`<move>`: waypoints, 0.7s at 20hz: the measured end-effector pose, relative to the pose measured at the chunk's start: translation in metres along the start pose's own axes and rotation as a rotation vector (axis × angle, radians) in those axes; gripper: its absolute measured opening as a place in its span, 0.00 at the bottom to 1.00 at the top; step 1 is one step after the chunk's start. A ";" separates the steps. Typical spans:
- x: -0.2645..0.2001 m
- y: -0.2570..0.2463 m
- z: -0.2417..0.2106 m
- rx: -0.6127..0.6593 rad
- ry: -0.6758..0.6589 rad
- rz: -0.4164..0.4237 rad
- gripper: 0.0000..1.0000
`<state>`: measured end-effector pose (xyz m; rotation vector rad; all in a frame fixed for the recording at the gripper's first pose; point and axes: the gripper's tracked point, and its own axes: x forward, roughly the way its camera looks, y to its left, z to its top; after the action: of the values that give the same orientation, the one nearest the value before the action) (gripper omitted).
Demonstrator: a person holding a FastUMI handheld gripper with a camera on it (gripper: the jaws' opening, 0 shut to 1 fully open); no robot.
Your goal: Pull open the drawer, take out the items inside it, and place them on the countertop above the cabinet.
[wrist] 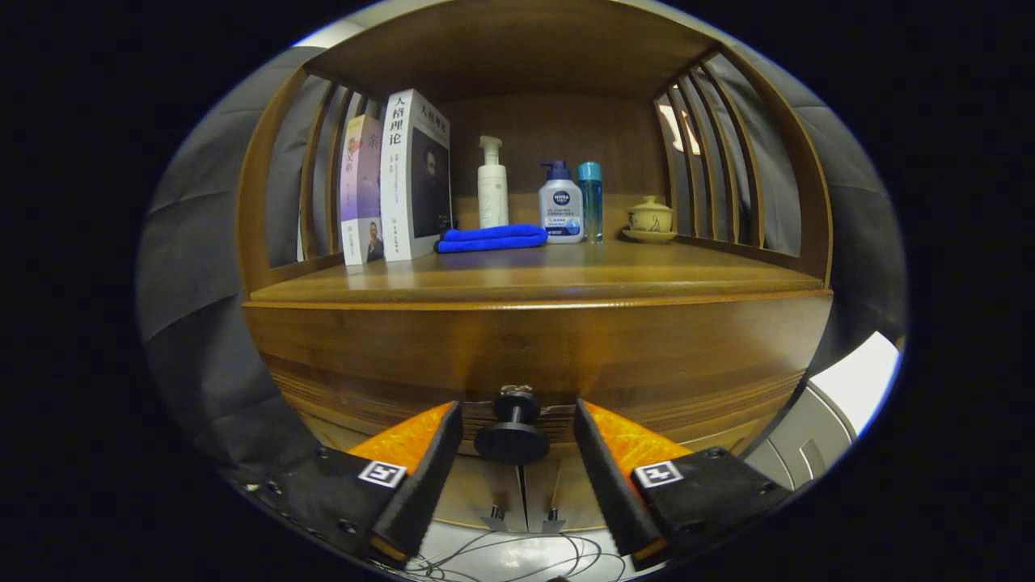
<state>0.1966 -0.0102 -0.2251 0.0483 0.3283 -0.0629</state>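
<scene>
Between the two fingers, low on the cabinet front, sits the drawer knob (pixel 512 436), a dark round pull on a short stem; the gripper (pixel 517 440) is spread apart around it, fingers flanking the knob on either side with visible gaps, not pressing it. The drawer front (pixel 534 364) looks flush with the cabinet, so the drawer reads as not yet pulled and its contents can't be seen. Step in hand, as I judge it: lining up on the knob, the very start of the task. Next move calls for closing both fingers on the knob stem or cap, then a straight pull toward the near side, kept level so the knob doesn't slip out. Above, the countertop (pixel 534 279) carries two books (pixel 396 182) far left, a blue cloth (pixel 492 238), a white pump bottle (pixel 492 184), a blue-capped pump bottle (pixel 560 202), a slim teal bottle (pixel 590 200) and a lidded cup (pixel 650 218) far right; bare wood near the front edge gives room to set things down.
</scene>
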 end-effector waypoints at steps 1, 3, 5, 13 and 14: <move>-0.002 -0.002 0.000 0.001 -0.010 -0.005 0.80; 0.002 0.006 -0.002 0.007 0.006 0.027 0.63; 0.006 0.006 -0.005 0.014 0.019 0.014 0.52; 0.002 0.007 -0.005 0.036 0.045 0.028 0.27; -0.001 0.006 -0.006 0.038 0.045 0.023 0.27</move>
<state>0.1941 -0.0041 -0.2305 0.0916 0.3718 -0.0451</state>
